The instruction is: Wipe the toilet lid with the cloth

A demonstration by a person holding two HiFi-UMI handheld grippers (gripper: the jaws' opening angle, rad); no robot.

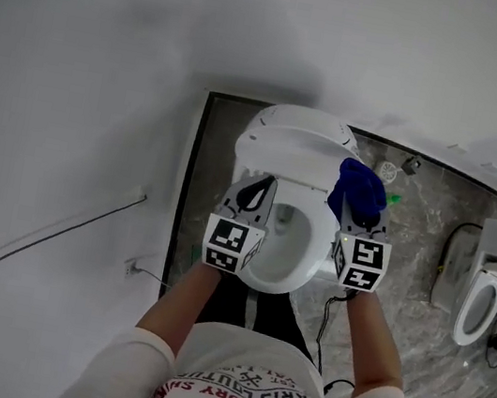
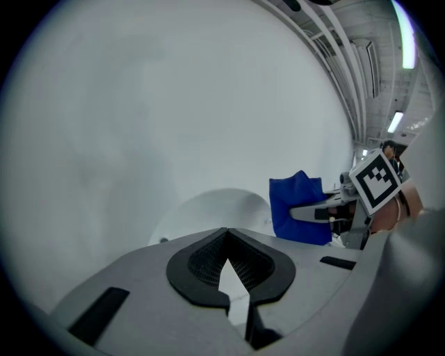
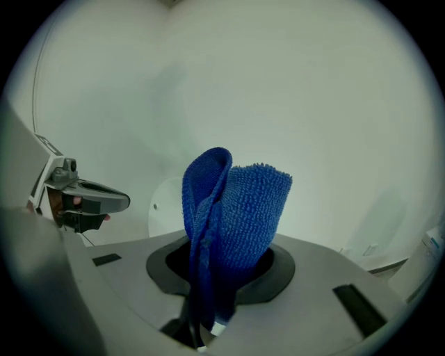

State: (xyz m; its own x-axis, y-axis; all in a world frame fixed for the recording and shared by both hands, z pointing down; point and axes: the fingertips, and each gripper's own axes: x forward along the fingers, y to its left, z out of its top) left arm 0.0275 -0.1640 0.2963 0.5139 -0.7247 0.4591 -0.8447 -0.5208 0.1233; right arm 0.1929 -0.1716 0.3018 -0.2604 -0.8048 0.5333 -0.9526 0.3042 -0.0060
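Observation:
The white toilet [image 1: 299,264] stands against the wall below me, its lid [image 1: 299,140] at the back and the bowl open. My left gripper [image 1: 257,188] hovers over the seat's left side, shut with nothing between its fingers. My right gripper [image 1: 359,210] hovers over the right side, shut on a folded blue cloth [image 1: 360,189] that sticks out ahead of it. In the right gripper view the cloth [image 3: 240,212] rises from the jaws and hides part of the lid [image 3: 163,205]. The left gripper view shows the lid [image 2: 215,212] and the cloth [image 2: 299,208] to its right.
A plain white wall fills the left and the top of the head view, with a wall socket [image 1: 132,266] and a thin cable. A second toilet [image 1: 487,302] stands at the right on the grey marble floor. Small items [image 1: 397,169] lie behind the first toilet.

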